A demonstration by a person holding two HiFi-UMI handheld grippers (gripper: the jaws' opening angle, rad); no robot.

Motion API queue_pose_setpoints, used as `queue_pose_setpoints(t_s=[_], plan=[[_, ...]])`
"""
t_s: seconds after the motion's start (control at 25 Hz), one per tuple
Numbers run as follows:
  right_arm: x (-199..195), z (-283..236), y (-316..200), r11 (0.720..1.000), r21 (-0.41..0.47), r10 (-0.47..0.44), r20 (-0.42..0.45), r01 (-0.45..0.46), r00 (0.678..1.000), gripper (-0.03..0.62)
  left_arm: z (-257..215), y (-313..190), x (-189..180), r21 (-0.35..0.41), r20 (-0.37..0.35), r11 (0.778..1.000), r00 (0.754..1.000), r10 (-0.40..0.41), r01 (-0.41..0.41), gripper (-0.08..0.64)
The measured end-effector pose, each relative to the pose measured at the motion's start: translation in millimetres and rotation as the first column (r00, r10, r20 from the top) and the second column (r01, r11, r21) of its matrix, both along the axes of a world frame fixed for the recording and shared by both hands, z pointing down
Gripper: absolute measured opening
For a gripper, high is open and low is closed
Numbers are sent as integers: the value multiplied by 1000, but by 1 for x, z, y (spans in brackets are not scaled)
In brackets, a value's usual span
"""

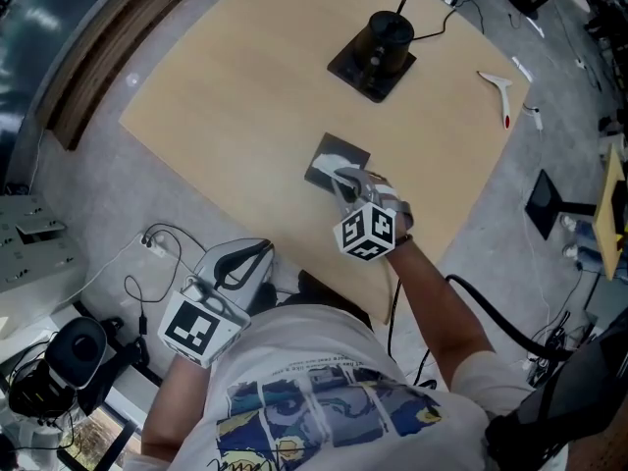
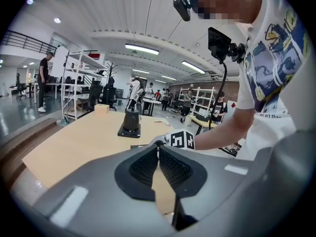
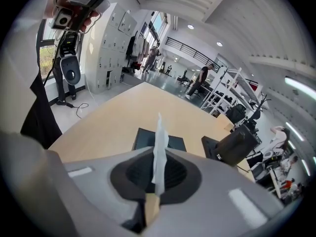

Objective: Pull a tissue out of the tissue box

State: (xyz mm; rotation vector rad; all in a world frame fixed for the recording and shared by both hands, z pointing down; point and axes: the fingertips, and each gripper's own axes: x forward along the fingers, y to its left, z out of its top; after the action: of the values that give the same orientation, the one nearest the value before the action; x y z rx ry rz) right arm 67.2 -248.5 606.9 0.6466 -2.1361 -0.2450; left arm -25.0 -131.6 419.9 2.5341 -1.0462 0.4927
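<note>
The right gripper (image 3: 157, 176) pinches the tissue (image 3: 159, 135) standing from the tissue box (image 3: 144, 140), poised to pull it free; the closed left gripper (image 2: 158, 163) idles.

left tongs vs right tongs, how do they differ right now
The right tongs are shut on a thin white tissue; the left tongs are shut on nothing. The right tongs reach over the pale wooden table, at the flat dark tissue box; the left tongs hang back off the table's near edge, by the person's body. Shared: grey shells, black ribbed pads, a marker cube each.
</note>
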Motion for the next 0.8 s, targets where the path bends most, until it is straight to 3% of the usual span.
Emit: queue_pose_setpoints(t_s=[0.8], plan=[[9, -33, 4, 998, -7, 62, 26, -62, 998, 3, -12, 12, -5, 26, -22, 999, 999, 36, -35, 15]])
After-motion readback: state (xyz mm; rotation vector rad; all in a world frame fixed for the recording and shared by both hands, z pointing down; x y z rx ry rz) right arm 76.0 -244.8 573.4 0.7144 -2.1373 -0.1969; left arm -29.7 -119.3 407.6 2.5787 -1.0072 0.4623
